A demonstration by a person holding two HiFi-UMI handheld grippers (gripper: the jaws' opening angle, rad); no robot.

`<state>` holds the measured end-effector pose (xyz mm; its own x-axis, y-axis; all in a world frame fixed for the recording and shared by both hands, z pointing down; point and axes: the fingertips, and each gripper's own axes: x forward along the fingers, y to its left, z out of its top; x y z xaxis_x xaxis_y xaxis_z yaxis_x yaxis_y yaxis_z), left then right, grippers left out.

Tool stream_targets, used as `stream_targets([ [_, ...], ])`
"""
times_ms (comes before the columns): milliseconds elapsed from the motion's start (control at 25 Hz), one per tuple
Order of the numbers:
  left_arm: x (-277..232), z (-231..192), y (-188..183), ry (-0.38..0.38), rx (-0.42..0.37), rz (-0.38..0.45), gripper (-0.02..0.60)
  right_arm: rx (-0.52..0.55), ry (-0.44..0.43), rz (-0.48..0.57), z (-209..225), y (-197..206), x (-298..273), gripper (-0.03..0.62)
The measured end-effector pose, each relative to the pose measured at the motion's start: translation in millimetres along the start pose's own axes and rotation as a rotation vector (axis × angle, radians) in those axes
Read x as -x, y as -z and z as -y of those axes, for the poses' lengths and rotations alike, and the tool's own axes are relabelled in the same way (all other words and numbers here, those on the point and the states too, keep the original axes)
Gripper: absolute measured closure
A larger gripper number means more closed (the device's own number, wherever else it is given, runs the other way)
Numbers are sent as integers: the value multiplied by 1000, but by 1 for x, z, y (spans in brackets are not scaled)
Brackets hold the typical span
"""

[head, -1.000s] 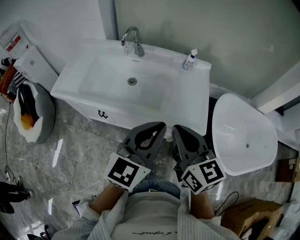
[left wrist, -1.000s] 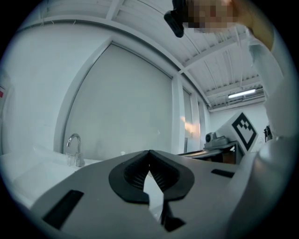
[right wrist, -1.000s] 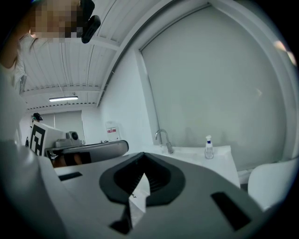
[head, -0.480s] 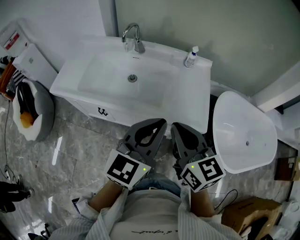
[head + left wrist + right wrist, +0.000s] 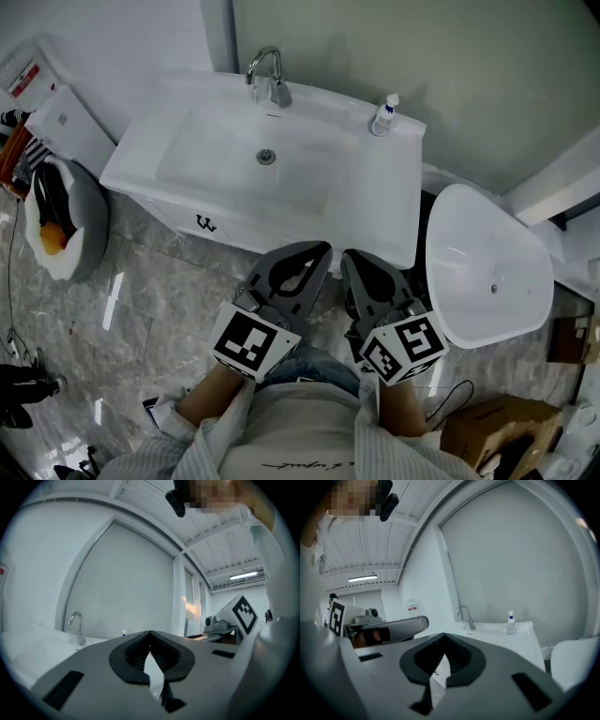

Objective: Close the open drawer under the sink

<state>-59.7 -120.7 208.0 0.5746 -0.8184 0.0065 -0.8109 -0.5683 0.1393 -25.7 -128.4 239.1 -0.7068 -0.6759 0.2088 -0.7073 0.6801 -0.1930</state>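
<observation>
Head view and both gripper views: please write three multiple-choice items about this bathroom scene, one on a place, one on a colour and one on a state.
1. Where does the bottle stand?
A beside the drain
B on the floor
C on the back right corner of the sink

2. What colour is the sink?
A black
B white
C green

3. How are the left hand-held gripper and the right hand-held gripper?
A both shut and empty
B both wide open
C each shut on a cloth

Answers:
1 C: it stands near the wall, to the right of the faucet.
2 B: the whole top is white.
3 A: in each gripper view the jaw tips meet with nothing between them.
</observation>
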Motion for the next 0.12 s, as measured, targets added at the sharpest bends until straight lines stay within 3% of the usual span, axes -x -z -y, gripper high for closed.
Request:
stream_targets([
  [120,4,1,3,-4,5,-3,566,-7,6,-1,-1,3,3,585],
])
